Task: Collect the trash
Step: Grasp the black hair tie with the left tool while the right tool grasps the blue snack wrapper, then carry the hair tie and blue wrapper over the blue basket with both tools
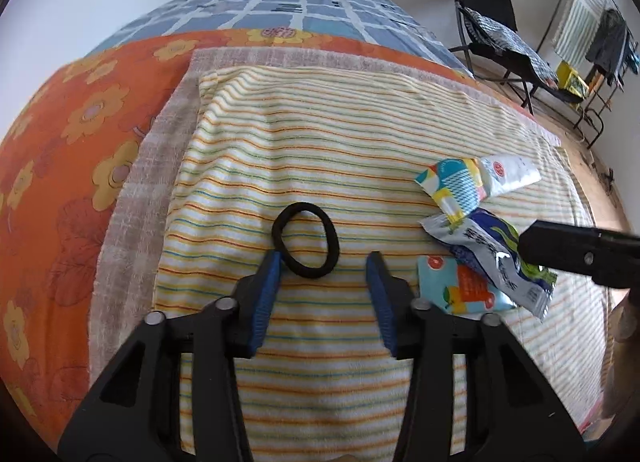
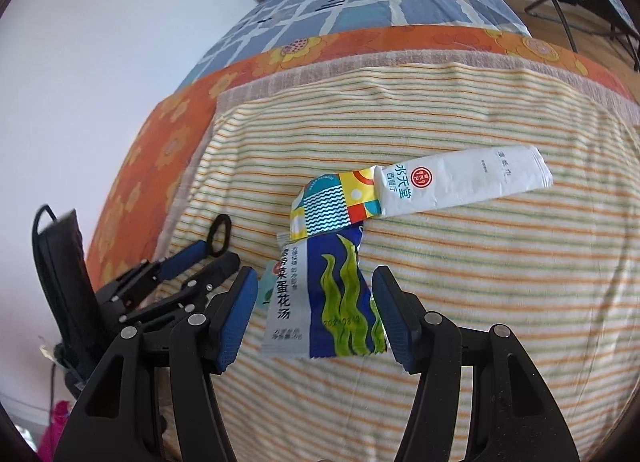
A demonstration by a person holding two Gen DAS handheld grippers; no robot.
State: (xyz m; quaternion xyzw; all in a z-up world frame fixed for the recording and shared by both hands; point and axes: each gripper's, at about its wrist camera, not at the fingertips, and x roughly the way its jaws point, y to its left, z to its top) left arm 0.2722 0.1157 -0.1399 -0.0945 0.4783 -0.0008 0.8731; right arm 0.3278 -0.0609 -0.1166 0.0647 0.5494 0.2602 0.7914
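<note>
Wrappers: blue-green soup packet (image 2: 328,298) crinkled, between right gripper (image 2: 316,294) spread | left gripper (image 1: 323,274) spread

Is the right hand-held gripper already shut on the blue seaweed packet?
No. The right hand-held gripper is open, its blue pads flanking the seaweed packet with gaps.

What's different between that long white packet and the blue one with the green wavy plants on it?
The white packet is long, slim and plain, with a red round logo; the blue packet is broader, showing green seaweed beside a silver strip of writing. The white packet lies farther up the striped towel, well beyond the right claw; the blue packet lies between that claw's open jaws. Both lie flat, each touching the multicoloured wrapper between them.
</note>
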